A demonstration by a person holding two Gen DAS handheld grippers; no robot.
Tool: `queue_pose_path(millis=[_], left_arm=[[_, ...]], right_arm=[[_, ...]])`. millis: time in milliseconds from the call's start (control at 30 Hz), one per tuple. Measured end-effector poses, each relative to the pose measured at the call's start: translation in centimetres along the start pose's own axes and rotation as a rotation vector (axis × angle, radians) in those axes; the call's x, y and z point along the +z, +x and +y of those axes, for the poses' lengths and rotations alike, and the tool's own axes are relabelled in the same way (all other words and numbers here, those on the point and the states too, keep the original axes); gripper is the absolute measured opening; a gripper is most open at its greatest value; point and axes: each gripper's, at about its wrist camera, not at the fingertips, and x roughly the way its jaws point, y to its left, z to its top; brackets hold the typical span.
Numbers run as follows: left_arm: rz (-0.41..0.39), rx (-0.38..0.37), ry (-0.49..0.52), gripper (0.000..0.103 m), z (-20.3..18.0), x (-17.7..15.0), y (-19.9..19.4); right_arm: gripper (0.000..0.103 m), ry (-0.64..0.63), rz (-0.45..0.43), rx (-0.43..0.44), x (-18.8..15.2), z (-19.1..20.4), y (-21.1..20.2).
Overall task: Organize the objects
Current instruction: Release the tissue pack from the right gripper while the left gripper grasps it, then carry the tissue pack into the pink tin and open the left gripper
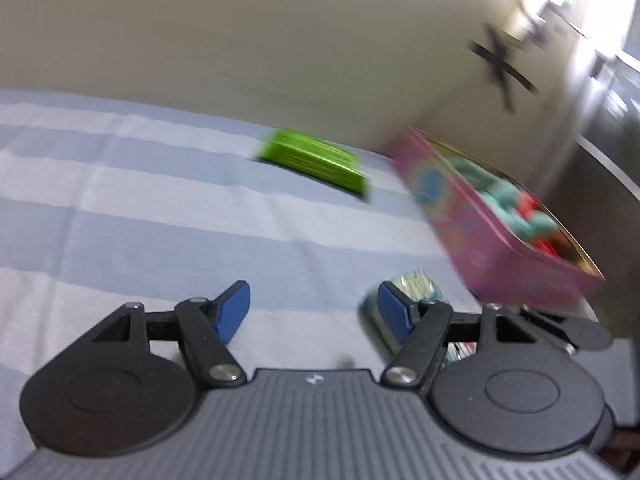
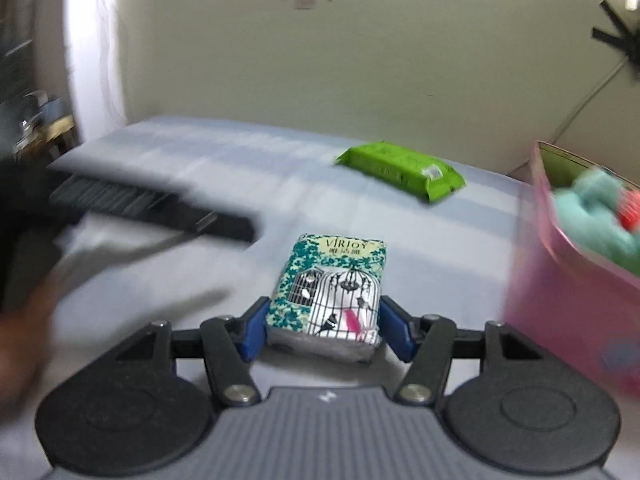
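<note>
Bracketing the tissue pack (image 2: 326, 296) with our right tongs (image 2: 324, 330), we hold the blue pads at its two long sides; whether they press it yet we cannot tell, as the pack appears to lie flat on the striped cloth (image 2: 192, 152). Its printed birdcage face looks up, and its near end sits between the pads, so a squeeze across its narrow width would, we judge, lift it cleanly. Our left tongs (image 1: 314, 314) stand partly open and empty above the cloth, just left of the same pack. To the right the pink tin (image 2: 568, 300) stands lidless, already holding teal and red items, which suggests it is the collecting place. A green packet (image 2: 402, 170) lies well apart, further back near the wall (image 2: 320, 60), presumably awaiting its turn. The surface may be a bed or a covered counter; we cannot say. Both views are blurred.
</note>
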Motion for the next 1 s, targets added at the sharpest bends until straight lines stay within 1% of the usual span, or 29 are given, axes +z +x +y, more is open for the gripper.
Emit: queue_pose_path(millis=[33,133,167,200,233,300,367,433,467,500,533,567,633,700,833,933,1000], left_arm=[[0.015,-0.03,0.012,0.072,-0.8,-0.3,-0.2],[0.08,-0.129,0.01,0.072,-3.2,-1.5,-0.4],[0.102,-0.151,0.013,0.072,-4.1,-2.0,-0.3],[0.131,-0.166,0.017,0.072,-5.0,-2.4,0.0],[0.157,-0.174,0.02,0.071,-5.9,-2.9,0.2],[0.18,-0.184,0.036,0.071,-7.3,-3.6,0.4],[0.195,-0.17,0.063,0.071,-8.5,-4.1,0.6],[0.193,-0.133,0.105,0.068,-9.7,-4.4,0.7],[0.197,-0.127,0.12,0.062,-10.2,-4.5,0.8],[0.205,-0.134,0.128,0.058,-10.7,-4.7,0.8],[0.225,-0.162,0.124,0.053,-11.1,-4.6,0.9],[0.239,-0.178,0.116,0.053,-11.5,-4.5,1.1],[0.224,-0.173,0.157,0.053,-13.0,-3.7,1.0],[0.198,-0.192,0.21,0.053,-14.7,-2.6,0.7],[0.137,-0.211,0.34,0.053,-19.4,-0.1,1.1],[0.098,-0.221,0.412,0.053,-22.8,1.8,2.7],[0.102,-0.237,0.417,0.053,-24.5,2.9,4.6]], right_arm=[[0.058,0.005,0.009,-0.013,-1.0,-0.2,-1.3],[0.062,0.051,-0.012,-0.062,-3.8,-1.0,-4.5],[0.066,0.066,-0.016,-0.071,-4.5,-1.3,-5.3],[0.071,0.08,-0.015,-0.077,-4.6,-1.5,-5.6],[0.073,0.094,-0.017,-0.077,-5.0,-1.8,-6.0],[0.073,0.104,-0.025,-0.068,-5.2,-2.1,-6.3],[0.073,0.115,-0.03,-0.057,-5.2,-2.6,-6.3],[0.064,0.111,-0.041,-0.037,-5.2,-2.7,-6.1],[0.057,0.105,-0.052,-0.024,-5.3,-2.5,-6.3],[0.055,0.105,-0.06,-0.013,-5.2,-2.4,-6.4],[0.055,0.113,-0.076,-0.005,-5.3,-2.5,-6.7],[0.054,0.126,-0.088,-0.012,-5.2,-2.5,-6.7],[0.054,0.156,-0.131,-0.022,-5.3,-3.5,-7.2],[0.054,0.173,-0.184,-0.044,-5.0,-4.6,-8.3],[0.054,0.18,-0.286,-0.116,-3.6,-7.8,-10.3],[0.054,0.196,-0.336,-0.18,-2.4,-10.7,-10.8],[0.054,0.219,-0.349,-0.217,-1.9,-12.9,-10.5]])
